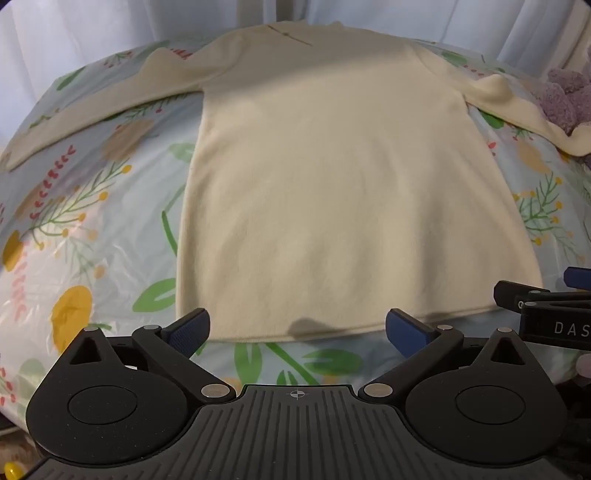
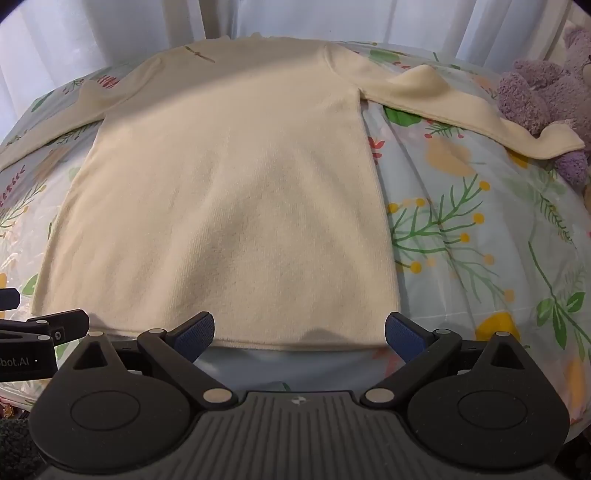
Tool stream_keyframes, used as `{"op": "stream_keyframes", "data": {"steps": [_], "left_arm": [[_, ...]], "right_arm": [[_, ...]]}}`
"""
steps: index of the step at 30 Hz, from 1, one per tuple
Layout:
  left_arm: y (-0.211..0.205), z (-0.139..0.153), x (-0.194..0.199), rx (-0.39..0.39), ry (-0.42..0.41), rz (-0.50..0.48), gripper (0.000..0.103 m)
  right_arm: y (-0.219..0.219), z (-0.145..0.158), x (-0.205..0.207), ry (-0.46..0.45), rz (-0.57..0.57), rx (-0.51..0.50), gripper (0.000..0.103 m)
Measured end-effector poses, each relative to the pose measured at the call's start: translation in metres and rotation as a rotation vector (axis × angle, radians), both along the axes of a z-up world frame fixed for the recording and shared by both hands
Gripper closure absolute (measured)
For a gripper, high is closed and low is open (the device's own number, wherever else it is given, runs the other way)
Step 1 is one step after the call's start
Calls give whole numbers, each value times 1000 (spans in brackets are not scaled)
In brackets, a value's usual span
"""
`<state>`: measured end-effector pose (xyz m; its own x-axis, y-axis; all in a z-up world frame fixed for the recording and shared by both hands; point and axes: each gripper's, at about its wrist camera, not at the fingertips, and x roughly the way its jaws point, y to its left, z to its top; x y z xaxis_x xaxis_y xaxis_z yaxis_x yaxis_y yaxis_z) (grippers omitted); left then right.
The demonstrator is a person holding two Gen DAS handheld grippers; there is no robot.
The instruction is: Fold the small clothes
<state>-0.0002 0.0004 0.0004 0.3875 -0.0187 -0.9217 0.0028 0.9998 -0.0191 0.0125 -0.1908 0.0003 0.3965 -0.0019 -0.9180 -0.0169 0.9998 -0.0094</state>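
A cream long-sleeved sweater (image 1: 325,177) lies flat on the floral cloth, hem towards me, both sleeves spread out to the sides. It also shows in the right wrist view (image 2: 229,192). My left gripper (image 1: 297,330) is open and empty, its blue pads (image 1: 186,332) level with the hem near its left half. My right gripper (image 2: 299,334) is open and empty at the hem's right half. The right gripper's side also shows at the right edge of the left wrist view (image 1: 550,310), and the left gripper's side shows at the left edge of the right wrist view (image 2: 40,332).
The floral plastic-covered cloth (image 1: 92,229) covers the surface. A purple plush toy (image 2: 546,92) sits at the far right, with the sweater's right cuff (image 2: 557,144) resting against it. White curtains (image 2: 110,33) hang behind.
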Motion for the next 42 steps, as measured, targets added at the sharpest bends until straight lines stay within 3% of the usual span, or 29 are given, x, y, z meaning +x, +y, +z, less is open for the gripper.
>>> {"op": "stream_keyframes", "data": {"steps": [42], "left_arm": [[-2, -6, 0, -3, 39, -1, 0]], "right_arm": [[0, -2, -4, 10, 1, -1, 4]]}}
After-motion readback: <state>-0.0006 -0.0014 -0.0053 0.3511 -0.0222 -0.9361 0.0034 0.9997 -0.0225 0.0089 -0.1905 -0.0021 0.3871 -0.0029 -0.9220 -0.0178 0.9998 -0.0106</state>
